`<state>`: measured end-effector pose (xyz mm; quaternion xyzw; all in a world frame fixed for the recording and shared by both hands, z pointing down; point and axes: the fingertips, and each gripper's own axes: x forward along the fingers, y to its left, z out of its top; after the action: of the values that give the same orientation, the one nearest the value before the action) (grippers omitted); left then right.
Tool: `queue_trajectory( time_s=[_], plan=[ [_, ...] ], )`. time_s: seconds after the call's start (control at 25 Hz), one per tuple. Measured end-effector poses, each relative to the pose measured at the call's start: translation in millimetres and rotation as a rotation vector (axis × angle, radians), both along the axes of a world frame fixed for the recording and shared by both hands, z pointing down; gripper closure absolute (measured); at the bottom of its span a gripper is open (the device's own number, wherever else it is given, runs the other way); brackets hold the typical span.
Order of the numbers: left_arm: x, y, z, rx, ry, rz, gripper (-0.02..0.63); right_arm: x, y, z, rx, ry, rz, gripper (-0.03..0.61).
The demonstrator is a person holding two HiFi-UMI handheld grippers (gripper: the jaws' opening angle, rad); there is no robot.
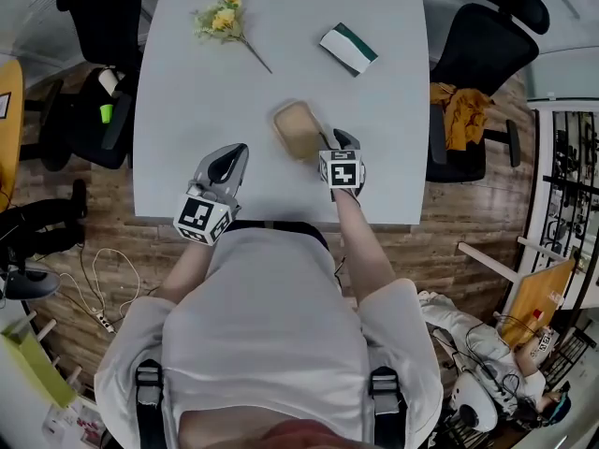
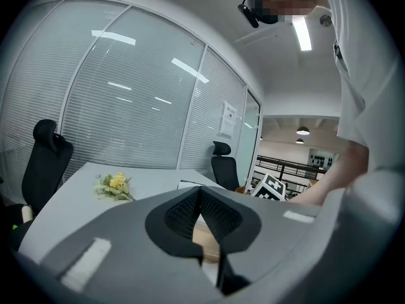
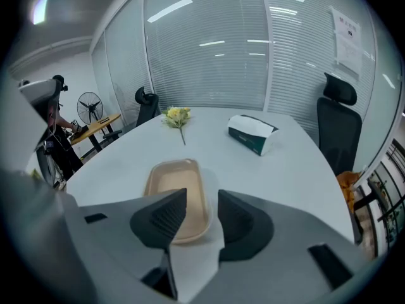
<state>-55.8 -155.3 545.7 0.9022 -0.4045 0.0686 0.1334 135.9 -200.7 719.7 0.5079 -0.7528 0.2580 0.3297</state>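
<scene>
Two hand-held grippers over a pale table (image 1: 187,110), one shallow beige tray (image 1: 298,127) in play.

**Position of the tray.** It lies near the middle of the table, toward the person's edge. Its long axis runs away from the person, leaning slightly to the left at the far end. In the right gripper view the tray (image 3: 177,182) stretches straight ahead along the line of the jaws, sitting a little left of the gap. Its near right corner and right-hand rim show in the opening between them.

**Right gripper** (image 1: 339,141). This is by far the nearer tool, placed just beside the tray's near right corner. Its jaws (image 3: 202,201) stand apart, spread to a moderate gap and gripping nothing. One jaw overlaps the tray's near end and the other stands outside the rim. Whether either pad touches the rim cannot be made out. The coming move appears to turn on this alignment — rim in the gap, ready for a pinch at the corner.

**Left gripper** (image 1: 232,152). It rests low over the near edge of the table, apart from the tray and to its left. Its jaws (image 2: 200,192) are pressed together at the tips with nothing between them — only a sliver of the tray shows beyond.

**Surroundings.** A sprig of yellow flowers (image 1: 223,17) and a tissue box (image 1: 348,49) lie at the far end of the table, well apart from both tools.
</scene>
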Motion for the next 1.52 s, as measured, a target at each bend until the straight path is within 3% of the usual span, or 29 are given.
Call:
queue_trajectory(
  time_s=[0.52,0.84,1.52],
  plan=[
    [3,-10,-2,0.000,0.029,0.020,0.604,3,-7,26,-0.066,0.012,-0.030,0.422],
    [4,-16,-1,-0.009,0.031,0.019,0.604,7,-13,32,-0.101,-0.083,0.024,0.423],
    [5,-24,3,-0.015,0.030,0.020,0.604,5,-14,37,-0.108,-0.146,0.045,0.466]
  ],
)
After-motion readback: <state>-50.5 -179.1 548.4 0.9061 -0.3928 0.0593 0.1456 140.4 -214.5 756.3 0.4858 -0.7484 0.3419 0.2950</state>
